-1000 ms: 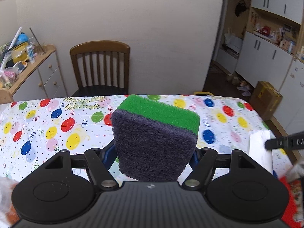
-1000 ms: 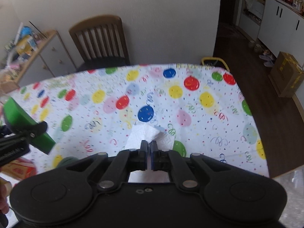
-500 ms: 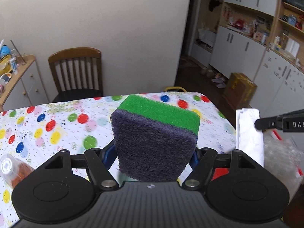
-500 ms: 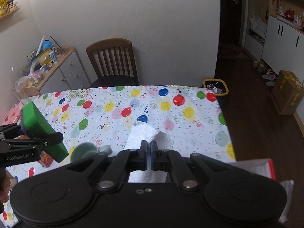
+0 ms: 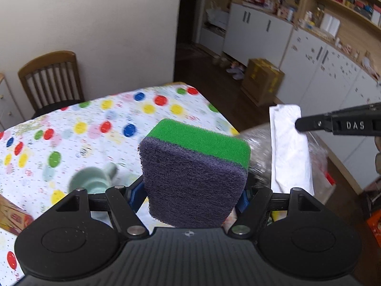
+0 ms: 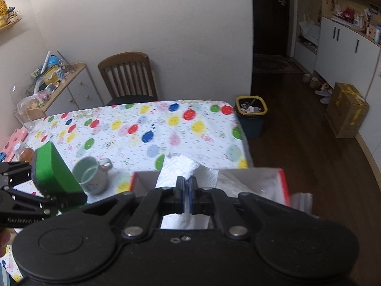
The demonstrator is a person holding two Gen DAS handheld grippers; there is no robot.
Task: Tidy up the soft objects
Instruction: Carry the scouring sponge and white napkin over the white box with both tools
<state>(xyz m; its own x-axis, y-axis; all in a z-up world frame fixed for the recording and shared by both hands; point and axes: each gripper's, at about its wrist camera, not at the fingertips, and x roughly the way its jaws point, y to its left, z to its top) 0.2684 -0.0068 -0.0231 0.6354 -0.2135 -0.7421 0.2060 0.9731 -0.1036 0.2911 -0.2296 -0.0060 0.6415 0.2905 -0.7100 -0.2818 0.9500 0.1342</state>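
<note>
My left gripper (image 5: pixel 193 197) is shut on a thick sponge (image 5: pixel 195 178), green on one side and dark purple scourer on the other, held upright in the air above the table. The right wrist view shows the same sponge (image 6: pixel 54 169) at far left. My right gripper (image 6: pixel 187 188) is shut on a folded white paper towel (image 6: pixel 185 166), which hangs over a red-rimmed box (image 6: pixel 283 183) with a clear plastic liner. In the left wrist view the paper towel (image 5: pixel 290 147) hangs from the right gripper's finger (image 5: pixel 333 124).
A pale green mug (image 6: pixel 91 175) stands on the balloon-print tablecloth (image 6: pixel 152 128) near the sponge. A bottle (image 6: pixel 25 152) and pink box (image 6: pixel 13 140) sit at the left edge. A wooden chair (image 6: pixel 128 76), a bin (image 6: pixel 251 116) and a cardboard box (image 6: pixel 346 112) stand beyond the table.
Both grippers have swung to the right and risen, carrying the sponge and the paper towel. The mug and the red-rimmed box have come into view below.
</note>
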